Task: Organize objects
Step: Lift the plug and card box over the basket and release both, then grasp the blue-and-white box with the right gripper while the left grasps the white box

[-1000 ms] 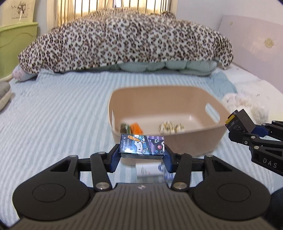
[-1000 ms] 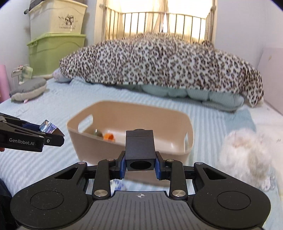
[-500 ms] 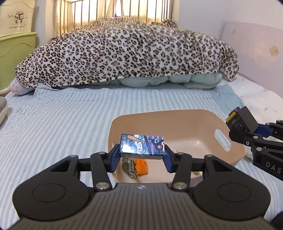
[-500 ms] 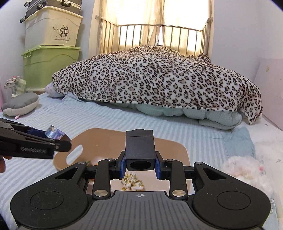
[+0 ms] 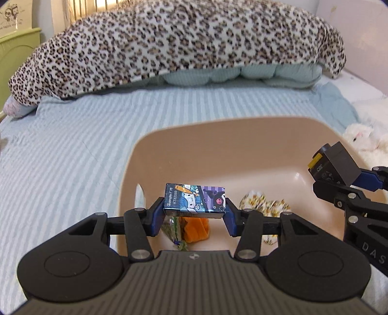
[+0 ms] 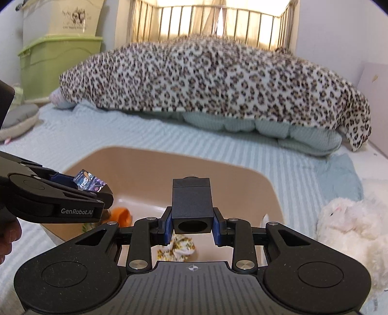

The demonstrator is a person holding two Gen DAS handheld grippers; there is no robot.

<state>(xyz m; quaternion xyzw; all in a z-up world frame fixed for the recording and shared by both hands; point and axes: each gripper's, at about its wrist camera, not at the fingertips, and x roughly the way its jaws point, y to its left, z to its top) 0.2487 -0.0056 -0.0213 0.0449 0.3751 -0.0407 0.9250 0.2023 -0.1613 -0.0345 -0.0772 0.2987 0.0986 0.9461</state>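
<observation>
Grippers over the beige bin (image 5: 150, 155): my left gripper (image 5: 194, 210) clamps a cartoon-printed box (image 5: 194, 202), my right gripper (image 6: 192, 226) a black cube (image 6: 191, 206), both above the bin's interior; I judge release comes next, needing only opened fingers

A: What lies around the bed covered with a pale blue-and-white striped sheet (image 6: 150, 138)?

B: At its far end a leopard-print fleece blanket (image 6: 218, 80) is heaped over a quilted pale green duvet (image 6: 286, 130). Behind that stand gold metal headboard bars (image 6: 206, 21) with bright daylight coming through.

A: And to the left of the bed?

B: A lime-green plastic storage box (image 6: 55, 60) with a cream lidded box (image 6: 63, 18) stacked on top, against a white wall (image 6: 9, 31).
</observation>
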